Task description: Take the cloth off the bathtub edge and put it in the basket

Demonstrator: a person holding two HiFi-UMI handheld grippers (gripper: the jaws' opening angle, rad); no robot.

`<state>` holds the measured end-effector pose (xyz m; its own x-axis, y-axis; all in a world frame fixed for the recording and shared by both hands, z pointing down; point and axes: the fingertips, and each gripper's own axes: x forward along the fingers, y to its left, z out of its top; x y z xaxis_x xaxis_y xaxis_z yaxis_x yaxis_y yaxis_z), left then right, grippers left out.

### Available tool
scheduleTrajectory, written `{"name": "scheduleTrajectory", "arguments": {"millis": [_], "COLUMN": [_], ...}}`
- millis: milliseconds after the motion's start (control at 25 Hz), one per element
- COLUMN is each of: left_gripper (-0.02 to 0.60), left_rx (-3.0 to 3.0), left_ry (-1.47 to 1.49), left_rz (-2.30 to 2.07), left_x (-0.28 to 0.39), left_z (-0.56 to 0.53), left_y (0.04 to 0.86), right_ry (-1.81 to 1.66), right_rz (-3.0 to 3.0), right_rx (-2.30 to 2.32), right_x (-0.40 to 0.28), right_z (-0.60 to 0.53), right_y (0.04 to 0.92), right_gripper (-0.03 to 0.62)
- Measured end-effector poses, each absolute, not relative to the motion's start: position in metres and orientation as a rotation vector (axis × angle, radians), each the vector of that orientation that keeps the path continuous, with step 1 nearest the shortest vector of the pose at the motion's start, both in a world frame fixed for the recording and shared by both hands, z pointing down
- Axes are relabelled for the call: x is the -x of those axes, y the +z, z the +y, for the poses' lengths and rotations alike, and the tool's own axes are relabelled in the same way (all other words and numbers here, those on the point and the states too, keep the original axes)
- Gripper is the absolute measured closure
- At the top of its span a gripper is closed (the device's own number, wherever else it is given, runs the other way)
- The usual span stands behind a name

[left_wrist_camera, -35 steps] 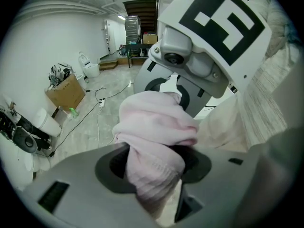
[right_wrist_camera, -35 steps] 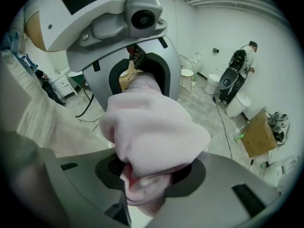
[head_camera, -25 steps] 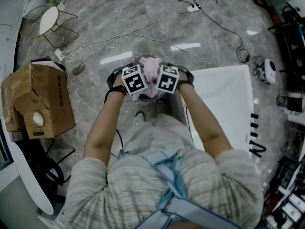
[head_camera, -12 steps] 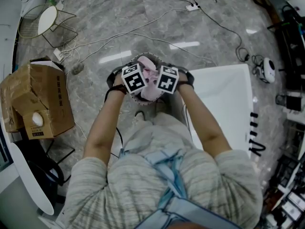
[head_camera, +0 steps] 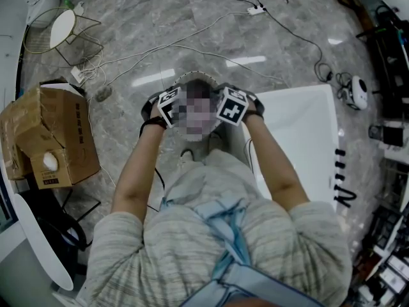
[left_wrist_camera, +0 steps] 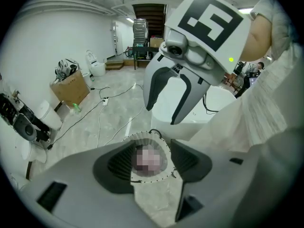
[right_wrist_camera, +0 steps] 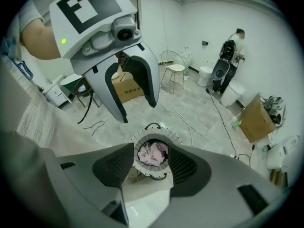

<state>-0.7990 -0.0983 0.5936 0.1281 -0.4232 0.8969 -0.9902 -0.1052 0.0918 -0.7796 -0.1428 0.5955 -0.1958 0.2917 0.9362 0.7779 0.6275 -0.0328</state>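
A round pleated basket stands on the marble floor by the corner of the white bathtub. A crumpled pink cloth lies inside it, apart from both grippers. My right gripper hangs above the basket, open, with nothing between its pads. My left gripper hangs beside it, also open and empty, with the basket rim showing through its gap. In the head view the left gripper's cube and the right gripper's cube flank the basket rim; a mosaic patch hides the basket's inside there.
A cardboard box stands at the left, with a wire chair behind it. Cables trail across the floor beyond the basket. A person stands by the far wall near toilets. Gear is piled along the right edge.
The two marker cubes have drawn slightly apart and tilted outward. The pink cloth, earlier bulging up between them, has sunk lower into the basket.
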Motion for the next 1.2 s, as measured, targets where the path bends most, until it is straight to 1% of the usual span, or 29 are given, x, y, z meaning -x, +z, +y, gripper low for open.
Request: {"name": "scheduleTrajectory", "arguments": {"millis": [200, 400, 480, 680, 840, 880, 920, 960, 1040, 1080, 1120, 1200], "left_gripper": [0.35, 0.35, 0.35, 0.35, 0.362, 0.379, 0.422, 0.45, 0.532, 0.57, 0.577, 0.577], "left_rx": [-1.647, -1.681, -1.695, -1.727, -1.736, -1.738, -1.739, -1.738, -1.734, -1.732, -1.732, -1.738], "left_ry": [0.823, 0.615, 0.545, 0.48, 0.434, 0.418, 0.399, 0.376, 0.327, 0.303, 0.28, 0.238], "left_rz": [-1.49, -1.612, -1.652, -1.757, -1.84, -1.868, -1.902, -1.94, -2.018, -2.052, -2.079, -2.116], "left_x": [0.807, 0.805, 0.804, 0.8, 0.8, 0.802, 0.805, 0.809, 0.818, 0.822, 0.825, 0.826], "left_z": [-0.09, -0.093, -0.092, -0.087, -0.086, -0.087, -0.088, -0.089, -0.091, -0.092, -0.092, -0.092], "left_y": [0.582, 0.556, 0.548, 0.532, 0.518, 0.514, 0.509, 0.503, 0.49, 0.483, 0.478, 0.468], "right_ry": [-0.343, 0.111, 0.222, 0.191, 0.171, 0.167, 0.16, 0.154, 0.157, 0.163, 0.171, 0.192], "right_rz": [-1.965, -2.196, -2.243, -2.29, -2.352, -2.369, -2.389, -2.412, -2.467, -2.499, -2.532, -2.586], "right_rx": [0.81, 0.833, 0.829, 0.856, 0.901, 0.905, 0.905, 0.899, 0.879, 0.869, 0.864, 0.87], "right_x": [0.792, 0.798, 0.798, 0.787, 0.78, 0.781, 0.783, 0.786, 0.793, 0.796, 0.799, 0.801], "right_z": [-0.15, -0.156, -0.158, -0.149, -0.139, -0.138, -0.138, -0.139, -0.143, -0.145, -0.146, -0.147], "right_y": [0.578, 0.551, 0.543, 0.532, 0.514, 0.51, 0.506, 0.502, 0.491, 0.484, 0.477, 0.461], "right_gripper": [0.393, 0.395, 0.395, 0.395, 0.396, 0.396, 0.415, 0.46, 0.497, 0.535, 0.582, 0.589]}}
